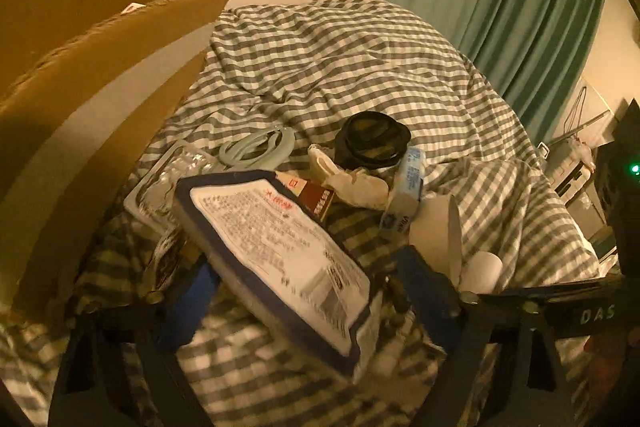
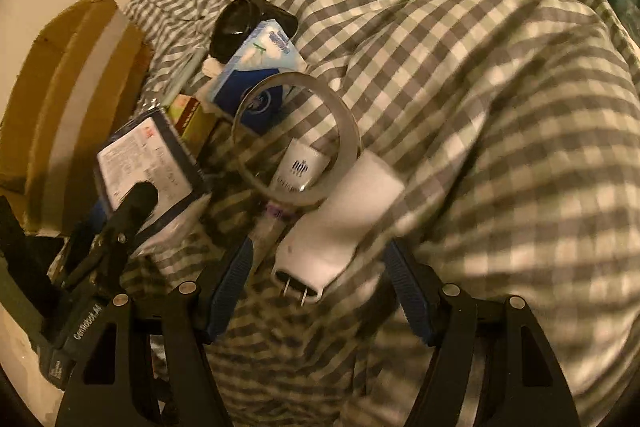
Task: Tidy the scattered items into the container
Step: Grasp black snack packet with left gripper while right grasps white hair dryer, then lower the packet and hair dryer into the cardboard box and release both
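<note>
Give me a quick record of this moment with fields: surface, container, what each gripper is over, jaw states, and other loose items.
surface: checked bedding
container: cardboard box, standing at the left of the pile
left gripper: open, fingers either side of the white printed packet
right gripper: open, fingers either side of the white plug adapter
other items: black lidded cup, blue tissue pack, tape roll, pale green hanger
</note>
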Demonstrator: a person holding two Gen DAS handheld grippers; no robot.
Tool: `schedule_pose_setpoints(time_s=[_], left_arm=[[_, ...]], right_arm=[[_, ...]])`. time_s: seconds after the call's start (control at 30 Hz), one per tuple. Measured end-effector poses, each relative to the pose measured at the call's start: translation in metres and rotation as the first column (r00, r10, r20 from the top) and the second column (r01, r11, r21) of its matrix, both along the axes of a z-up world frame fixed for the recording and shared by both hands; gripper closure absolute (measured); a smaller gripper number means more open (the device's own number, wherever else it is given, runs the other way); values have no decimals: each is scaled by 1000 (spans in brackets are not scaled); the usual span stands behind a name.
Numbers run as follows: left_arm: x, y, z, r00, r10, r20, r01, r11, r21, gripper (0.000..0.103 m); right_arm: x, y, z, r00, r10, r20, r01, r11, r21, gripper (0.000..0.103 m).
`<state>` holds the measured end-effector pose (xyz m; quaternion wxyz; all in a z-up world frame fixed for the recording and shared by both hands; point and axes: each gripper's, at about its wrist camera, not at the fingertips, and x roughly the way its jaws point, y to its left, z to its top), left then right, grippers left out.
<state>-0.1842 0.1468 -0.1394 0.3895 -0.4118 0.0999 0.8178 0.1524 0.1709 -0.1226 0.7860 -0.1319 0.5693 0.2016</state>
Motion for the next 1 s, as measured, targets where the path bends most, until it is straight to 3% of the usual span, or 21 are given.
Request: schedule_pose_setpoints(time_s=[0.03,0.13,0.17,0.23,0.33,0.43,0.5,0.73,0.87,1.0], left_arm=[[-2,3,-2,1000,-5,2,5,1000,-2,30],[-6,10,-8,998,-48,30,48,999,-13,80],[-6,10,-10,996,-68,51,69,998,-14,86],[-5,5,-9,997,-62,55,62,998,1,90],[3,-1,-2,996,-76,34,76,997,-1,93],[14,-7,12,995,-97,4,97,995,12,94],[22,-13,21,993,-114,-10,115,993,23,94],[49,-39,62,987,-146,-69,149,988,50,95],[59,-59,91,980,-158,-119,168,983,79,95],[59,-79,118,974,-155,-165,174,979,111,95]], right_arm=[[3,2,-4,1000,1,-3,-1,1000,-9,35],[12,9,-17,1000,0,-2,0,999,-52,35],[13,12,-21,1000,3,3,-3,997,-79,35],[11,22,-33,999,38,17,-34,987,-158,38],[6,28,-41,996,72,44,-62,977,-206,43],[-5,29,-34,993,94,76,-77,976,-202,54],[-16,29,-23,987,110,114,-85,976,-201,56],[-69,18,29,951,126,282,-88,986,-142,57],[-92,8,57,945,101,312,-95,995,-32,57],[-125,18,80,909,116,400,-135,991,21,57]])
